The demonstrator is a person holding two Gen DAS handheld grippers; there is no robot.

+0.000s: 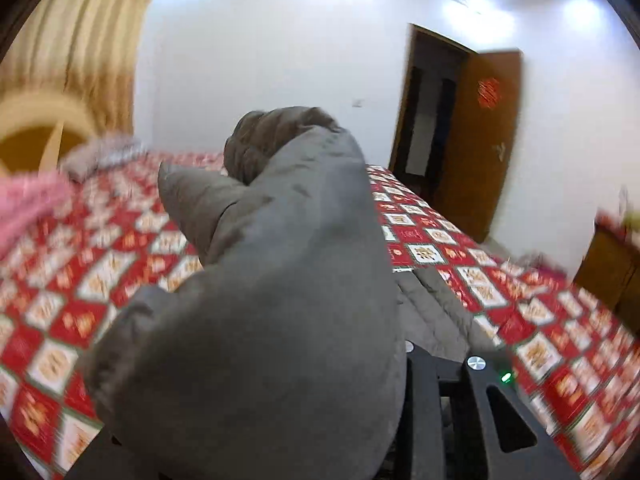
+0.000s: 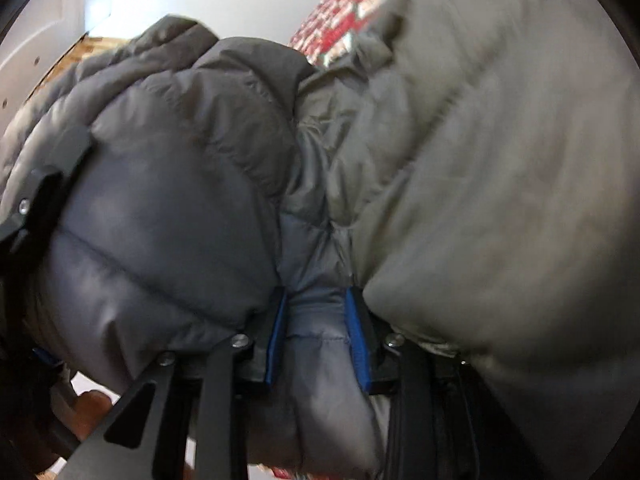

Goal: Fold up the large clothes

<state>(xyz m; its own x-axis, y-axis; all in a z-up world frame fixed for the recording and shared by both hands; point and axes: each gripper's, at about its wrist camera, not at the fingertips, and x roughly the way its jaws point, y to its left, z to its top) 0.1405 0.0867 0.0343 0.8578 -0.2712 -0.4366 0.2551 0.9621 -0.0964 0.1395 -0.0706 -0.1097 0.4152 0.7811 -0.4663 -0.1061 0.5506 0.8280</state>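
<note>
The bed point(image 1: 440, 240), covered in a red-and-white patterned spread, fills the left wrist view from near to far; a brown door point(image 1: 476, 136) stands open at the far right and a pink cloth point(image 1: 28, 204) lies at the left edge. The grey puffer jacket point(image 1: 272, 280) is lifted off the bed and held up between both grippers. In the left wrist view it rises as a bulky mass from the near bottom toward the far middle, with another part of it lying flat on the spread to the right.

Key relation: the jacket's bulk runs away from both cameras, so its long axis lies roughly along each gripper's pointing line, and both hands are at its near end. Neither looks nearer than the other.

The right gripper point(image 2: 316, 336) is clamped on a bunched fold of the jacket point(image 2: 180, 208); the blue pads point(image 2: 276, 340) press in from both sides, darker quilted fabric bulging left and paler fabric right. The left gripper point(image 1: 420, 364) is mostly buried under jacket fabric at the bottom; only the right finger shows, so whether it pinches the cloth cannot be told. The next move likely lays the raised part over the flat part.
</note>
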